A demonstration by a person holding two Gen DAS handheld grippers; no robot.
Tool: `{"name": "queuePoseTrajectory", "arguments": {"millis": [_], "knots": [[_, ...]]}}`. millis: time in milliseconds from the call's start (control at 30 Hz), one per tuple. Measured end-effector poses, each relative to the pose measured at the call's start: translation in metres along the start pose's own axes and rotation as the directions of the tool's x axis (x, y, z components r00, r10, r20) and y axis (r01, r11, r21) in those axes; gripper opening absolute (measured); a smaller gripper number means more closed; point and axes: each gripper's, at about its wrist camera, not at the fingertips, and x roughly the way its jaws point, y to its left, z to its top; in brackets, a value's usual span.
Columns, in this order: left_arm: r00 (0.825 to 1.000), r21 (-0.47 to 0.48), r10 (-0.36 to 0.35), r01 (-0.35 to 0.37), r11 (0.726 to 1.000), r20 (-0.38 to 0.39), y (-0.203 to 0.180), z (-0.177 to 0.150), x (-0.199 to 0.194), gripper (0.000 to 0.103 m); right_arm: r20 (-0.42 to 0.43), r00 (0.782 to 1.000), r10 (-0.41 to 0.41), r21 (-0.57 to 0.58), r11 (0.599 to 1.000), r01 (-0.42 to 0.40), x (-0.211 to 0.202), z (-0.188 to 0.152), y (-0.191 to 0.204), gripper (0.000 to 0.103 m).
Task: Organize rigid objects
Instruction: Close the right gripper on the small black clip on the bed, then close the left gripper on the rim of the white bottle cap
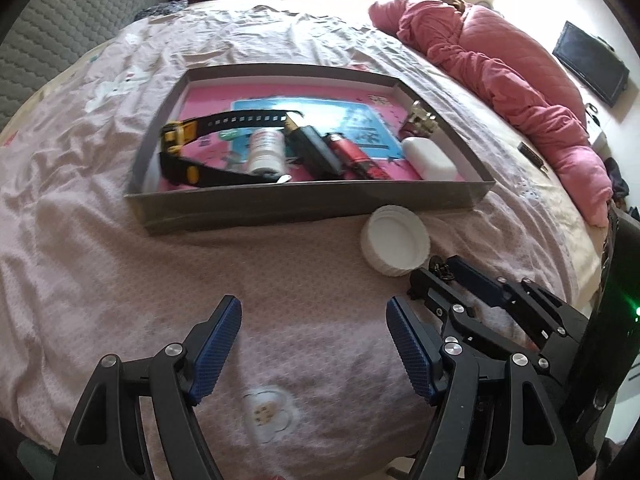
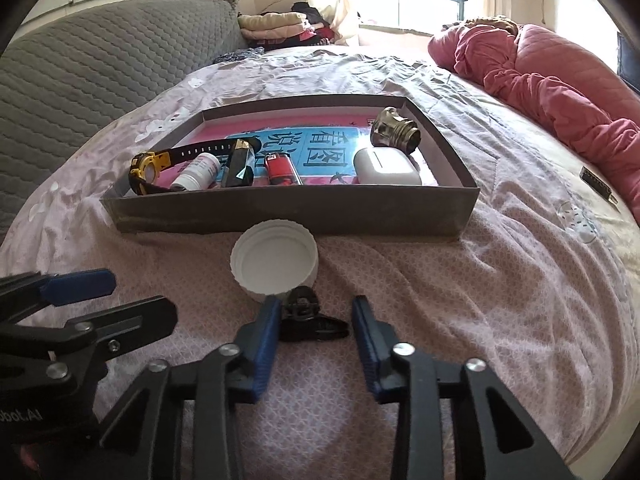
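rigid objects sit gathered in a shallow grey box (image 2: 288,208) on the pink bedsheet (image 2: 460,280), and two more lie on the sheet just near of it. inside the box, from left to right in the right wrist view, are a yellow and black watch (image 2: 146,170), a white pill bottle (image 2: 198,172), a dark rectangular block (image 2: 239,164), a red lighter (image 2: 282,170), a white earbud case (image 2: 386,166) and, at the far right corner, a metal fitting (image 2: 394,128). a white ribbed lid (image 2: 275,266) rests on the sheet touching or just shy of the box's near wall, and a small black clip (image 2: 310,320) lies just near of the lid. right gripper (image 2: 316,322) points down at the clip with a blue pad on either side of it; the left pad looks to be against the clip's left end, while a sliver of sheet shows between the clip's right tip and the other pad, so i cannot tell whether it has a true grip. left gripper (image 1: 314,344) hangs over bare sheet to the left of the clip, jaws spread wide with nothing between them. a pink quilt (image 2: 560,76) is heaped along the far right of the bed, and a grey quilted headboard (image 2: 100,60) stands at the far left.
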Motion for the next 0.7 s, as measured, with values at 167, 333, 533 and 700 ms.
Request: {"name": "queuePoseTrajectory", "arguments": {"millis": [167, 333, 533, 700], "knots": [[1.000, 0.026, -0.026, 0.027, 0.999, -0.004, -0.014, 0.007, 0.006, 0.076, -0.008, 1.000, 0.006, -0.030, 1.000, -0.007, -0.002, 0.001, -0.006, 0.022], [0.999, 0.053, -0.035, 0.036, 0.998, -0.020, -0.026, 0.013, 0.018, 0.076, -0.013, 1.000, 0.009, -0.022, 1.000, -0.010, -0.002, 0.001, -0.016, 0.017], [0.999, 0.081, -0.032, 0.036, 0.996, -0.041, -0.034, 0.018, 0.033, 0.076, -0.015, 1.000, 0.024, -0.010, 1.000, -0.024, 0.000, 0.002, -0.026, 0.016], [0.998, 0.081, -0.049, 0.053, 0.995, -0.046, -0.037, 0.024, 0.040, 0.076, -0.014, 0.999, 0.038, 0.010, 0.999, -0.038, 0.000, 0.003, -0.036, 0.016]]}}
